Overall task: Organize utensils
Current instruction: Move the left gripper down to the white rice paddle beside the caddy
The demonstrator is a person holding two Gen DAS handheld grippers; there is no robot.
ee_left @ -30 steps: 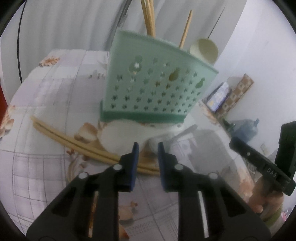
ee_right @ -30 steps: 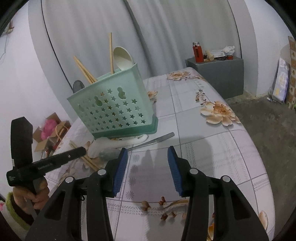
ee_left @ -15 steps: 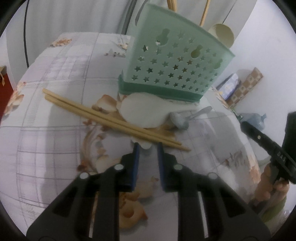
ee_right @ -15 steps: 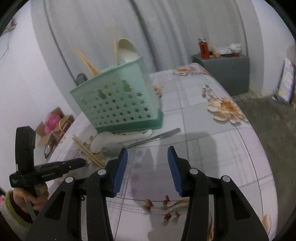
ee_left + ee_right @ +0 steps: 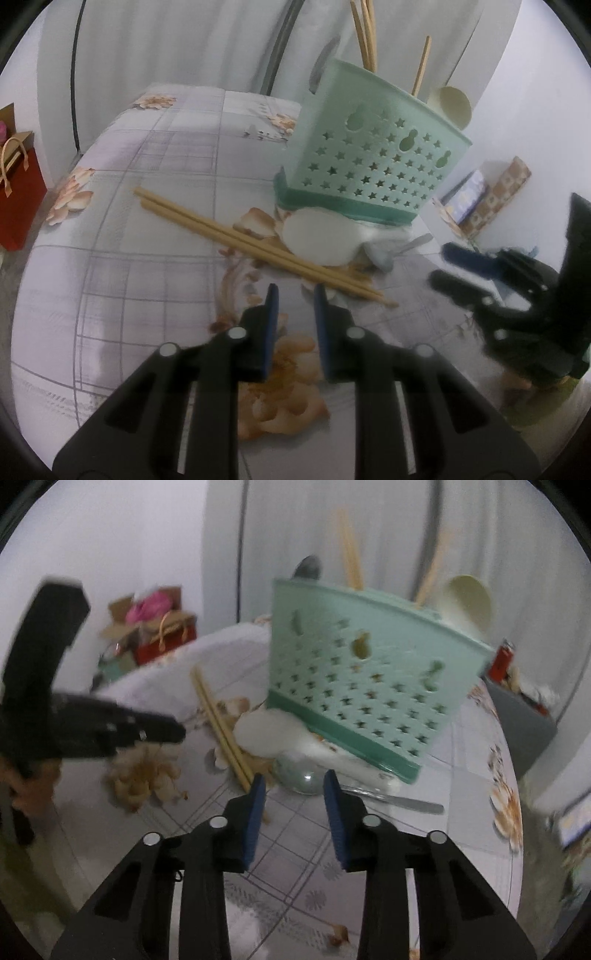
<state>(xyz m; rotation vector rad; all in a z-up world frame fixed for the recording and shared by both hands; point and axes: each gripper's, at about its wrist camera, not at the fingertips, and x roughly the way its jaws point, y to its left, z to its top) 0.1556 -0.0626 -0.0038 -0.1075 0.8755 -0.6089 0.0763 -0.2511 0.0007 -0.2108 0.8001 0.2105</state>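
Observation:
A mint-green perforated caddy (image 5: 369,162) (image 5: 369,686) stands on the floral tablecloth and holds chopsticks (image 5: 364,33), a cream spoon (image 5: 448,105) and a metal spoon (image 5: 308,566). In front of it lie a pair of chopsticks (image 5: 240,236) (image 5: 221,723), a white spoon (image 5: 321,236) (image 5: 266,734) and a metal spoon (image 5: 388,254) (image 5: 303,779). My left gripper (image 5: 295,299) hovers just short of the chopsticks' near end, its narrow gap empty. My right gripper (image 5: 291,786) points at the metal spoon's bowl, its jaws closing with nothing between them; it also shows as the right gripper (image 5: 441,264).
A red paper bag (image 5: 14,192) stands on the floor at the left. Boxes (image 5: 491,199) lean on the far wall. A grey cabinet (image 5: 517,723) with a red bottle (image 5: 502,657) is behind the table. The left gripper (image 5: 177,731) reaches in from the left.
My left gripper has drawn back from the caddy, so the chopsticks now lie beyond its tips. My right gripper has rolled, swung toward the metal spoon and narrowed its jaws.

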